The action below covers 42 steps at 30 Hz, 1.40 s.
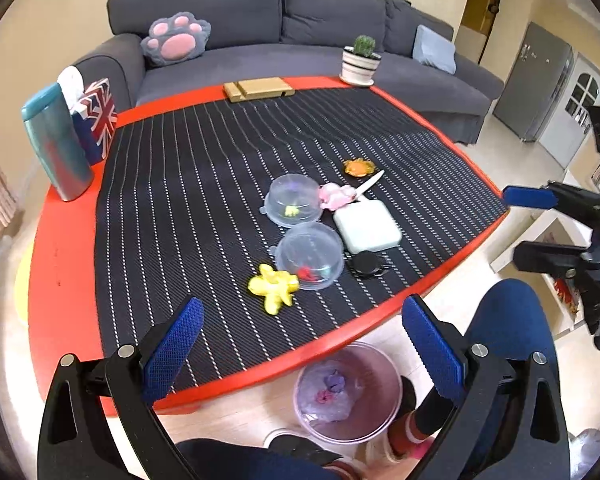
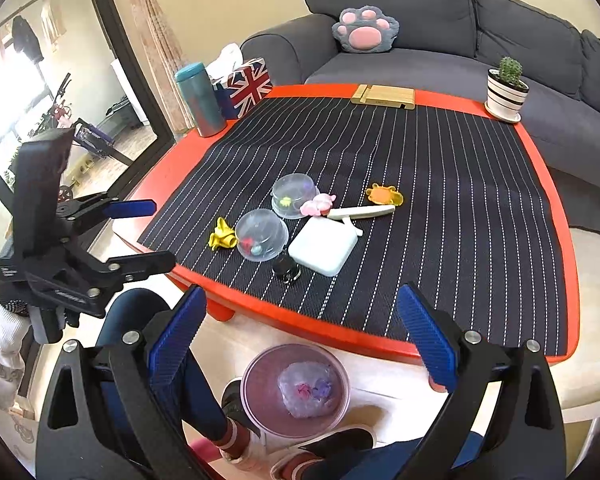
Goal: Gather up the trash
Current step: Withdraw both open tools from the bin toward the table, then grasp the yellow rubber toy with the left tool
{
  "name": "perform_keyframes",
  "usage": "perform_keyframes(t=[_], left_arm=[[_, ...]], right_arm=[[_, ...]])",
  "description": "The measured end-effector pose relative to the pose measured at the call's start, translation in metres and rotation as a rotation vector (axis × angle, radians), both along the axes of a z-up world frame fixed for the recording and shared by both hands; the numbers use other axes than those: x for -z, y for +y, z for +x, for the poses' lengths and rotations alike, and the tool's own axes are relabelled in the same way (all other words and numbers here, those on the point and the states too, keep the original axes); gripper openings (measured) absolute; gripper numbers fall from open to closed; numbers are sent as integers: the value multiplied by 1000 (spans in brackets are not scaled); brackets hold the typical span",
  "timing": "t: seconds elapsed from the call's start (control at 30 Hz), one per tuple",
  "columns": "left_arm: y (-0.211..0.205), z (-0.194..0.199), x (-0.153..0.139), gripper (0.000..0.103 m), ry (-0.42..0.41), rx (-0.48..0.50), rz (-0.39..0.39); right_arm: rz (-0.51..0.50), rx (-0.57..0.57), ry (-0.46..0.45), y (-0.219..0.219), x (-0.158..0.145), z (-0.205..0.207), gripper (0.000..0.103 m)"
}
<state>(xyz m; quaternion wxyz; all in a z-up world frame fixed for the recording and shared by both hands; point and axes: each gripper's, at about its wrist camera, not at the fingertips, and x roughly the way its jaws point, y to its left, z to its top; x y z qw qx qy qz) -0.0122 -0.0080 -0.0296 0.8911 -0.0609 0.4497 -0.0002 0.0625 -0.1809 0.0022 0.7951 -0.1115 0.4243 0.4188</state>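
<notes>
Below, bin (image 1: 348, 392), (both) tools (image 1: 300, 344) agape

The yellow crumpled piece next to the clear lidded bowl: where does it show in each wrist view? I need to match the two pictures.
Left wrist view: the yellow crumpled piece lies low and centre on the striped mat, just above the gap between the open fingers, left of the near clear bowl.
Right wrist view: it lies left of centre near the mat's left edge, again left of that bowl.
Shared landmark: the white flat box, right of that bowl.
</notes>
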Motion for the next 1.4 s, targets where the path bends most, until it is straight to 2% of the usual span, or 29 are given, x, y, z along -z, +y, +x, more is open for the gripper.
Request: perform_keyframes(t=[0.5, 0.77, 0.83, 0.9, 1.0, 1.23, 1.4], left_arm=[[18, 48, 40, 96, 170, 122, -3], [20, 57, 54, 95, 201, 149, 1], [20, 57, 56, 80, 208, 153, -6], [20, 58, 59, 72, 221, 156, 0], [19, 56, 60, 65, 215, 157, 5], [22, 55, 59, 39, 203, 149, 15], [24, 54, 57, 39, 195, 138, 18]], right_arm=[[-14, 23, 18, -1, 5, 14, 95], [-16, 31, 25, -3, 7, 15, 95], [-17, 30, 26, -3, 8, 15, 95], [-17, 30, 27, -3, 8, 15, 95], [-17, 29, 27, -3, 8, 15, 95], [-21, 23, 30, 1, 11, 13, 95], [-26, 23, 32, 3, 13, 14, 95]])
